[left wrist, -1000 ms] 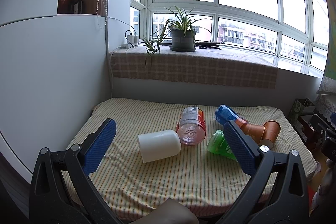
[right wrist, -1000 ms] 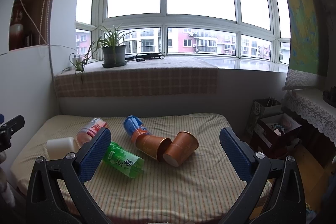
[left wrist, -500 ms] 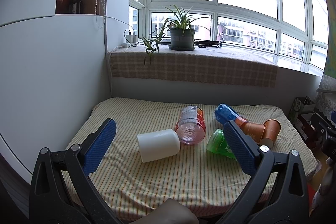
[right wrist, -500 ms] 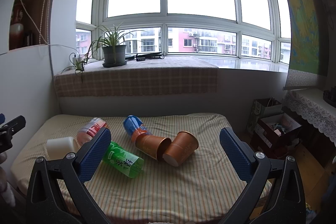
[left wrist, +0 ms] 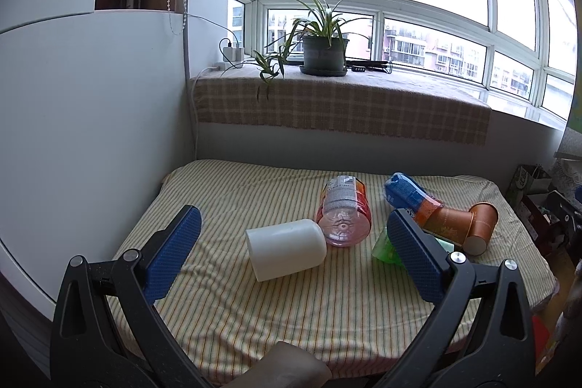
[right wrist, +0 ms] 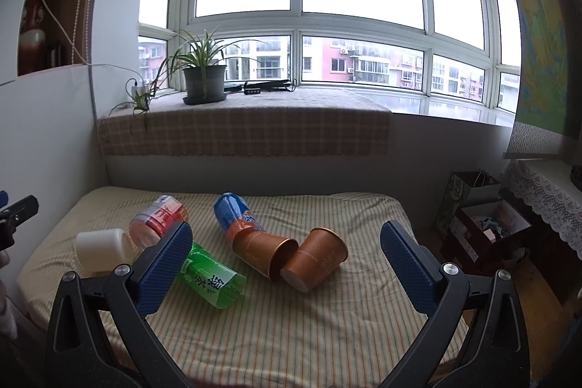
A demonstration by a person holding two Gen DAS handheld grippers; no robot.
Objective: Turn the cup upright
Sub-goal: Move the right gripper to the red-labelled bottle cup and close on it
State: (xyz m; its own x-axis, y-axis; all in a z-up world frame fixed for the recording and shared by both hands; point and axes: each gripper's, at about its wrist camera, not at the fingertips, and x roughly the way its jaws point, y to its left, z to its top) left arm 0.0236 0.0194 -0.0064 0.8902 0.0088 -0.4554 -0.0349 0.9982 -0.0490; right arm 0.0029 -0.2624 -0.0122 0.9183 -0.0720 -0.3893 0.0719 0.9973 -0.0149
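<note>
A: On the striped cloth table point(left wrist: 225, 322) we see almost no change from a second ago; both views have barely drifted, so the flip hasn't begun.

B: Agreed. Left gripper point(left wrist: 287, 250) and right gripper point(right wrist: 287, 264) hover with jaws spread wide, holding nothing.

A: Smooth white cup point(left wrist: 287, 250) lies on its side, touching the ribbed clear pink bottle point(left wrist: 343, 213). Green bottle point(right wrist: 211, 280) beside it.

B: Two tapered copper cups point(right wrist: 291, 255) lie sideways too, rims touching, well apart from the white one. Which cup we target, we can't tell.

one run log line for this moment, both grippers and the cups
left gripper: open, empty | right gripper: open, empty | white cup: on side | two copper cups: on sides, touching | phase: pre-grasp
</note>
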